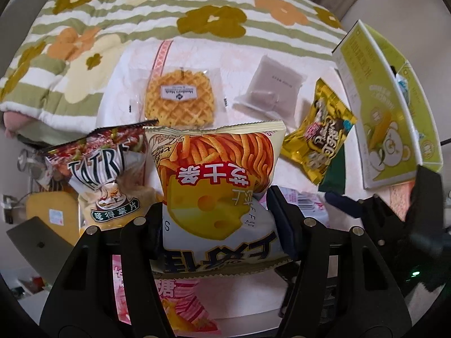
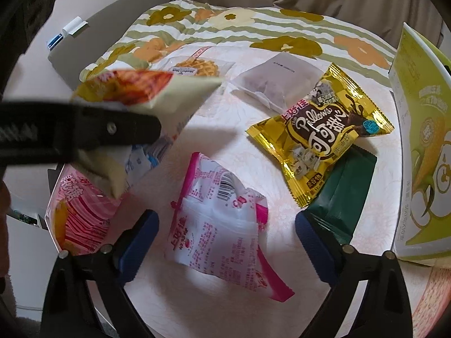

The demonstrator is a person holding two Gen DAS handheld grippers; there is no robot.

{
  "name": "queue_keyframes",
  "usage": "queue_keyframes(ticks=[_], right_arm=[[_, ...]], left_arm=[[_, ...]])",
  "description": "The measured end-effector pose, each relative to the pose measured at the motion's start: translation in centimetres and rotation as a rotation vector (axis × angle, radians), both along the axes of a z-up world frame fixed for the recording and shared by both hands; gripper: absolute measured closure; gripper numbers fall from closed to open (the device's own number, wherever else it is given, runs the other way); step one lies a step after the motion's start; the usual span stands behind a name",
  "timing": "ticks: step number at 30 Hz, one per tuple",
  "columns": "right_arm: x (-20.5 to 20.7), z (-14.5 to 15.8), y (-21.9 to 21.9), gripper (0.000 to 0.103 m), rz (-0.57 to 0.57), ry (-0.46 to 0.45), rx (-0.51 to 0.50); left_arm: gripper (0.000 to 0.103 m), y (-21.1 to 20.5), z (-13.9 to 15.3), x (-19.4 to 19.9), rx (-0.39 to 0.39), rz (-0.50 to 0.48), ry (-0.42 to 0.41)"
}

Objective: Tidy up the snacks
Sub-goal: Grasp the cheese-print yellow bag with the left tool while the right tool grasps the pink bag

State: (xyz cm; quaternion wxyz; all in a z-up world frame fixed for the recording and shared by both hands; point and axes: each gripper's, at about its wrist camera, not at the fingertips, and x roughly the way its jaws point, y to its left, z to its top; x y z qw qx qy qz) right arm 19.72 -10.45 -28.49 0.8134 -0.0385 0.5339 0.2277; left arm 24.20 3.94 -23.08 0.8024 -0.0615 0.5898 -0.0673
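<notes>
My left gripper (image 1: 217, 217) is shut on a cheese-stick snack bag (image 1: 217, 180) and holds it above the white table (image 1: 282, 169). The same bag (image 2: 141, 90) and the left gripper (image 2: 84, 132) show at the left of the right wrist view. My right gripper (image 2: 225, 225) is open, its blue pads either side of a pink-and-white snack packet (image 2: 222, 225) lying on the table. A gold Pillows bag (image 2: 321, 138), a dark green pack (image 2: 341, 197), a waffle (image 1: 180, 98) and a frosted pouch (image 1: 270, 87) lie farther back.
A green-yellow box (image 1: 389, 107) stands at the right edge. A Tatra chips bag (image 1: 104, 174) is left of the held bag. A pink candy bag (image 2: 81, 214) lies at the table's near-left edge. A flowered quilt (image 1: 169, 8) covers the far side.
</notes>
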Motion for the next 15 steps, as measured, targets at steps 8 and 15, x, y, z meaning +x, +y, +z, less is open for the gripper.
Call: queue_keyframes(ticks=[8, 15], right_arm=[[-0.2, -1.7, 1.5, 0.029, -0.004, -0.008, -0.042], [-2.0, -1.4, 2.4, 0.043, 0.001, -0.059, -0.063]], left_arm=[[0.045, 1.2, 1.0, -0.6, -0.034, 0.018, -0.015], [0.045, 2.0, 2.1, -1.4, -0.047, 0.016, -0.042]])
